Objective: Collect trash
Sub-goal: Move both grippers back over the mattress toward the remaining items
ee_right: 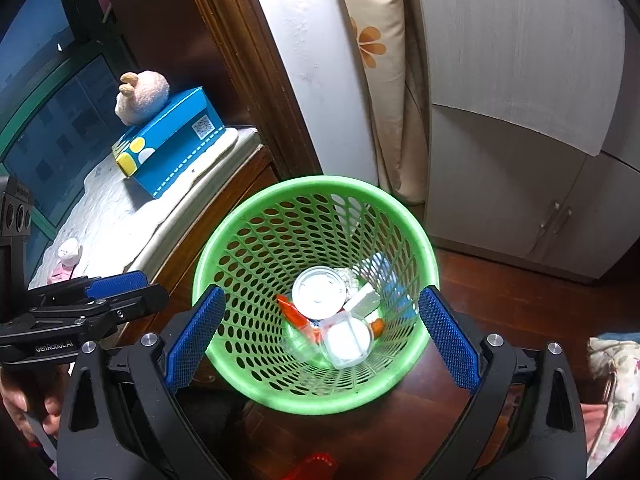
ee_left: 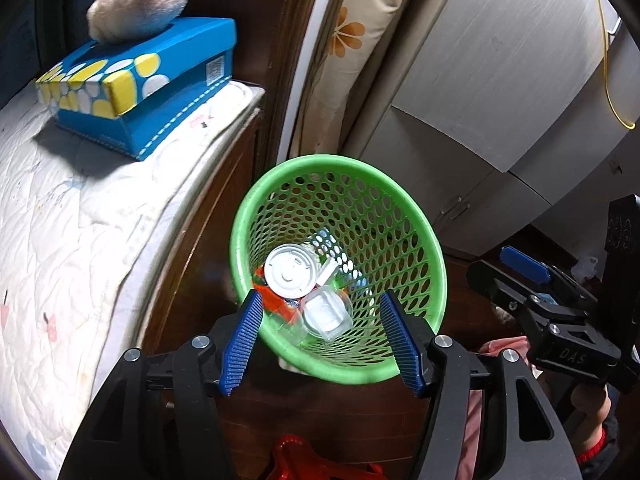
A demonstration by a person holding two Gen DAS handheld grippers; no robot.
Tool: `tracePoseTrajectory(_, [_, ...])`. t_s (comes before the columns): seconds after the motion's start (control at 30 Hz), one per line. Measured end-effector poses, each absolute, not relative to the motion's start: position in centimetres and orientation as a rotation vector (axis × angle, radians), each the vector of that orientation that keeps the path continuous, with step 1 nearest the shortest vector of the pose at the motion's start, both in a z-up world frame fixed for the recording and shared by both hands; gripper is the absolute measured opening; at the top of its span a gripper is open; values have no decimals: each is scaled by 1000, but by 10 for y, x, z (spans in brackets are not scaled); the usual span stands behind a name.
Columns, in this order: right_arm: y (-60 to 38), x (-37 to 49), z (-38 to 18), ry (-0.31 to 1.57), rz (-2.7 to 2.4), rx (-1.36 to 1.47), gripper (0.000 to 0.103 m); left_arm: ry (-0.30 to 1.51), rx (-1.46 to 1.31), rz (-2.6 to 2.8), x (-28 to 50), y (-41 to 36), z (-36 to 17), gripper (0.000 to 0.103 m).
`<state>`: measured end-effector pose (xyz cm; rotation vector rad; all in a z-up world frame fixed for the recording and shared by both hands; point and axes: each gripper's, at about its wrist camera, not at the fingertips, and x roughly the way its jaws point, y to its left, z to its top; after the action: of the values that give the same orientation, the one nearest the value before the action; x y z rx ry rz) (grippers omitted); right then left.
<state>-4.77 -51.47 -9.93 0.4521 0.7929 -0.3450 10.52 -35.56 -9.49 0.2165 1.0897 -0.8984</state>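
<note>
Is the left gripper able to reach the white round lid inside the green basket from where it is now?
Probably yes. The left gripper is open and empty above the green basket, whose mouth is uncovered. The white round lid lies on top of the trash; the basket's depth might hinder it.

You can read "DAS" on your right gripper (ee_left: 532, 280) and "GenRobot.AI" on your left gripper (ee_right: 120, 292); box's QR code unreadable.

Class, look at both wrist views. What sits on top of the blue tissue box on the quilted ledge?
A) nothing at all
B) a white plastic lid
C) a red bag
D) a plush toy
D: a fuzzy pinkish plush toy rests on the top of the blue tissue box, while the white lid lies down in the green basket.
</note>
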Motion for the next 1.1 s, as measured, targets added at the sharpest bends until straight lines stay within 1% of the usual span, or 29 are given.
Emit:
tracePoseTrajectory(0.27, [-487,-27,-89,785,-265,415,96,1101,147,-788,122,-301,-91,59])
tracePoseTrajectory(1.1, [-338,91,-69,826,115,265,96,1092,-137,-332,177,-64,-88,59])
